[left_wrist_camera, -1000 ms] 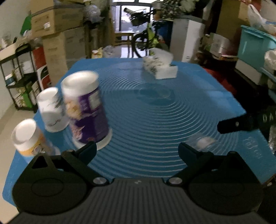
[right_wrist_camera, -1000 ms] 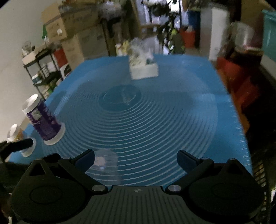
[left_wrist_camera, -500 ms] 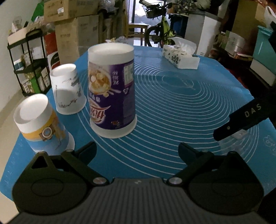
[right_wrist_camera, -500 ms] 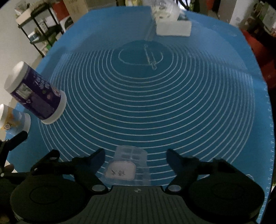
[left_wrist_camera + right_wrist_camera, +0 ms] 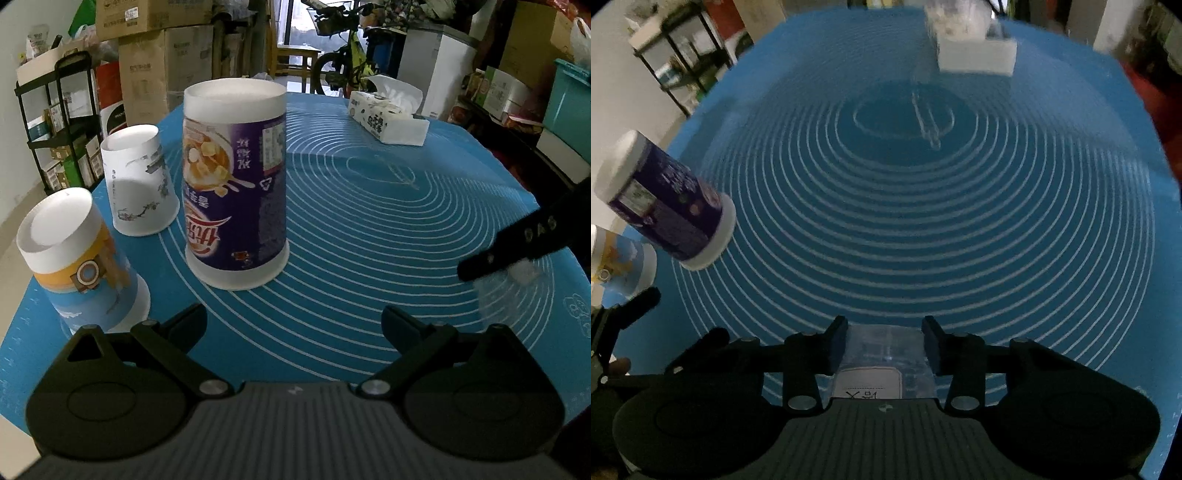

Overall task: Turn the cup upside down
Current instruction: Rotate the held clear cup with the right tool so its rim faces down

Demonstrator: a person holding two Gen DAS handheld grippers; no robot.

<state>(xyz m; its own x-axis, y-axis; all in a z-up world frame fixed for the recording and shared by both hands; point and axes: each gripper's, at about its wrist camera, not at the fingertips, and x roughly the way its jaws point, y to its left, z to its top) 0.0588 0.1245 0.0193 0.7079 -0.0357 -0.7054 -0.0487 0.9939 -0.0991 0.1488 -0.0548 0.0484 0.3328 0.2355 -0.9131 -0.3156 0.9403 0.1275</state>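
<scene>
A clear plastic cup (image 5: 884,360) with a white label sits on the blue mat between the fingers of my right gripper (image 5: 885,345), whose jaws have closed in against its sides. The same cup shows faintly in the left wrist view (image 5: 517,291) under the right gripper's finger (image 5: 517,243). My left gripper (image 5: 291,321) is open and empty, low over the mat's near left. Ahead of it stand three upside-down cups: a tall purple one (image 5: 236,184), a white one (image 5: 138,184) and an orange-and-blue one (image 5: 77,266).
A blue mat (image 5: 388,206) with white rings covers the table. A tissue box (image 5: 388,118) stands at the far side, also in the right wrist view (image 5: 975,51). Shelves, cardboard boxes and a bicycle stand beyond the table.
My right gripper moved forward over the clear cup and its jaws closed in on it. My left gripper drew back a little from the three cups.
</scene>
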